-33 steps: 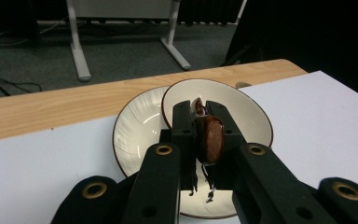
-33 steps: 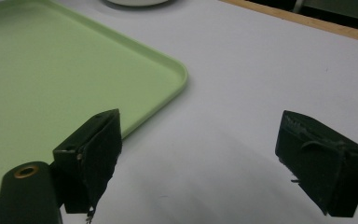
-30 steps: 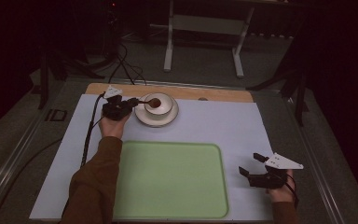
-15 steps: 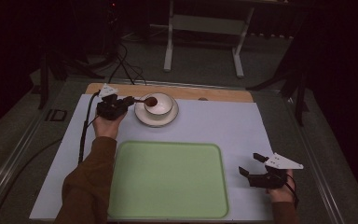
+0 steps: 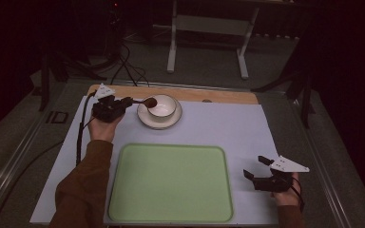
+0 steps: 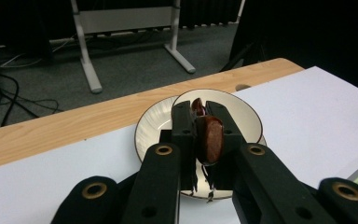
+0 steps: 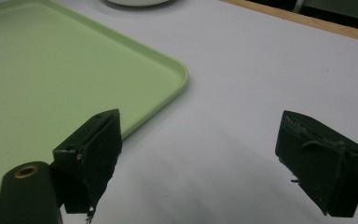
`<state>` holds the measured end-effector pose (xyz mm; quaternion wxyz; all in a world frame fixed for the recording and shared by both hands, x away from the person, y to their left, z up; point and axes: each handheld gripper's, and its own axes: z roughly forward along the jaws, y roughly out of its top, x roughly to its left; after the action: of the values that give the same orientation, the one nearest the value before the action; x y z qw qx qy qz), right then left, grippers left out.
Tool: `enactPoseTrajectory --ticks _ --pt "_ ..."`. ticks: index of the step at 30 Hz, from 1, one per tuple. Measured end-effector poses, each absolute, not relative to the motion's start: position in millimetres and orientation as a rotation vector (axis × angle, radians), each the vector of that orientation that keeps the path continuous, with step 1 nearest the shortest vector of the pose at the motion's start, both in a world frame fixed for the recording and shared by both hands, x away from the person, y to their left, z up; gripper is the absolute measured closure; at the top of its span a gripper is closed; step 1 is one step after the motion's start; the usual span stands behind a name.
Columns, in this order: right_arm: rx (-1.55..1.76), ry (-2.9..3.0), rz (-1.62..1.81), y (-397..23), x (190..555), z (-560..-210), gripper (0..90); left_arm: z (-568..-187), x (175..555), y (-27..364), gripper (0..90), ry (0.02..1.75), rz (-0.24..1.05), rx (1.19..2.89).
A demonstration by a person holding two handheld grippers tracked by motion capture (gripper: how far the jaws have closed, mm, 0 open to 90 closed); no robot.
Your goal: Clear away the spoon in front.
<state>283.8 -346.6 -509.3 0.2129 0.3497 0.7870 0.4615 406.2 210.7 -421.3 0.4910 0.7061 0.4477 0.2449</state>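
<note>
Two tools in play, and the one to watch is your left tool (image 5: 123, 103), clamped tight on the handle of a dark brown spoon (image 6: 209, 137) with the jaws pinching it edge-on, so the hold is on a thin, smooth strip of wood or lacquer. Its rounded end (image 5: 150, 101) hangs over the near rim of the white bowl (image 5: 161, 105), which sits on its saucer (image 5: 143, 119) at the far side of the bench (image 5: 218, 123). Here is the danger as I read it: with that narrow a bite, any twist of your wrist could let the spoon pivot between the pads and droop, and if it carries anything it would tip onto the white sheet. Swing it sideways too low and the spoon head could catch the bowl's rim, dragging bowl and saucer along or rocking the bowl off centre. Further out, the green tray (image 5: 171, 183) lies empty in front of you, a fair way from the bowl, so a long carry gives a loose grip more time to slip. Your right tool (image 5: 255, 167) rests by the tray's right edge, jaws wide apart and holding nothing, so it cannot steady the bowl from there if it shifts.
</note>
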Motion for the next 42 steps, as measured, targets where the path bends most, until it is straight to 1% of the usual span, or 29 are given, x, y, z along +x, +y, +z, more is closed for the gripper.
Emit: enactPoseTrajectory --ticks 17,24,42 --pt "0.971 2.186 1.281 -346.4 283.8 -509.4 14.3 -405.4 390.9 228.8 83.2 1.072 0.596 1.747" --pt "0.971 2.186 1.282 -346.4 283.7 -509.4 14.3 -401.1 384.6 230.6 83.2 1.055 0.588 1.784" --pt "0.970 2.185 1.281 -346.8 283.4 -509.2 14.3 -400.8 370.6 234.6 83.1 1.044 0.544 1.852"
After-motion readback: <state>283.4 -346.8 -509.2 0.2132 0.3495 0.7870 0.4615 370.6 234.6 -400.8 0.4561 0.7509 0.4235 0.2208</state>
